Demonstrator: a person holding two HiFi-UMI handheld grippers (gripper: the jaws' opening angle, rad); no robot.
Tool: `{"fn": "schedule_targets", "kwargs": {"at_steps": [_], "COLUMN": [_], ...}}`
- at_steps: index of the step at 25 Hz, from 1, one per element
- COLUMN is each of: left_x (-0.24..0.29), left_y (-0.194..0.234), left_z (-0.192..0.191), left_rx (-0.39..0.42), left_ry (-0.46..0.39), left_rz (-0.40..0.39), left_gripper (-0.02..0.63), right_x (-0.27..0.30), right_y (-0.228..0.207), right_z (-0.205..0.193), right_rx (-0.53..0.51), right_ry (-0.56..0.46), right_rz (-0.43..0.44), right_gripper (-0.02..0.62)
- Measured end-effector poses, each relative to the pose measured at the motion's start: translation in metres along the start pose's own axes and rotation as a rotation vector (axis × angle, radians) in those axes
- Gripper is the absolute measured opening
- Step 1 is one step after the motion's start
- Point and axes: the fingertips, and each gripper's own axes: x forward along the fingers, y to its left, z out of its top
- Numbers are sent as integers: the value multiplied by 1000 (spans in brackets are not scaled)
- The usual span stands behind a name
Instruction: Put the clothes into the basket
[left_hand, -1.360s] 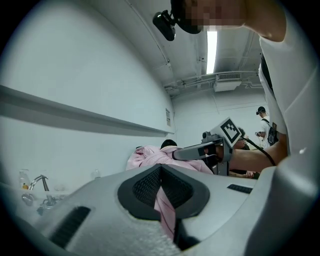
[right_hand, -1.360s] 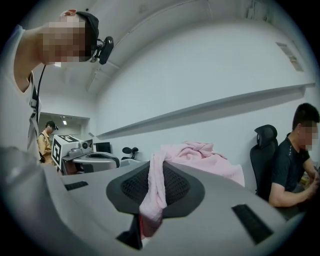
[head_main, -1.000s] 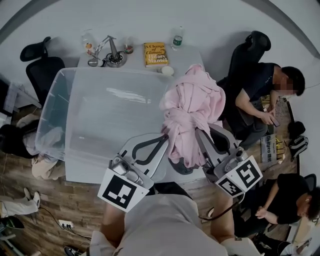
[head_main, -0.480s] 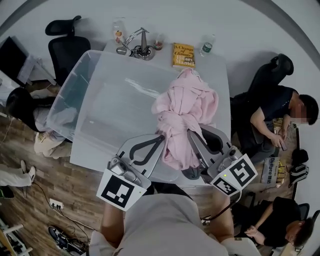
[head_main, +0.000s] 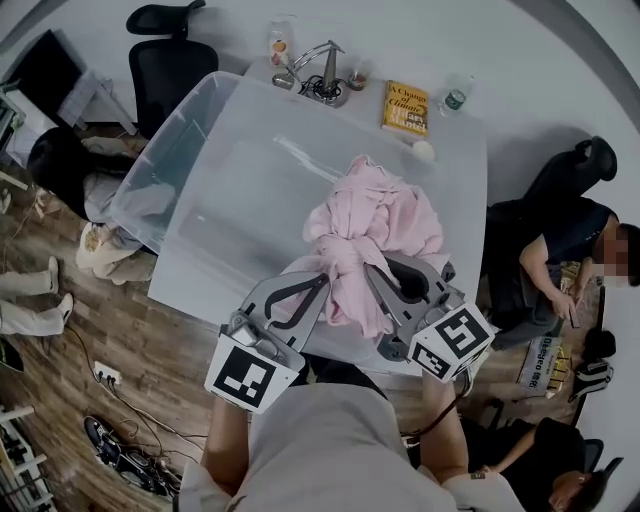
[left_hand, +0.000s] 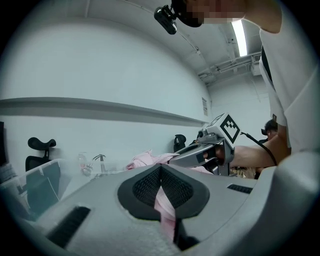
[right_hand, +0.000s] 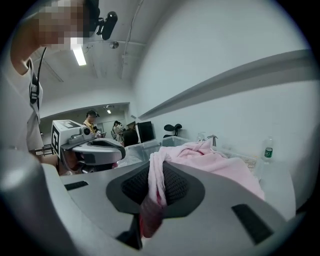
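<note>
The soft pink bundle of clothes (head_main: 372, 232) is held mid-frame, pinched tight by the left gripper (head_main: 318, 283) and right gripper (head_main: 378, 280). The big clear plastic basket (head_main: 170, 150) is seen upper left.

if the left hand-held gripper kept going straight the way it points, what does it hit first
The pink garment: the left hand-held gripper is shut on a fold of it, and the rest is heaped straight ahead. What lies beyond the heap is hard to judge.
</note>
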Motion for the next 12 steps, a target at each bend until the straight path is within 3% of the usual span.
{"fn": "schedule_targets", "kwargs": {"at_steps": [5, 12], "left_x": [-1, -2], "left_y": [1, 3], "left_z": [-18, -31], "left_rx": [-28, -25], "left_ry": [32, 45], "left_rz": [3, -2], "left_gripper": [6, 6], "right_x": [13, 29], "right_y": [2, 9], "right_z": [-24, -41], "right_rx": [7, -75], "right_ry": [74, 195], "right_rz": [-7, -17], "right_gripper": [51, 51]}}
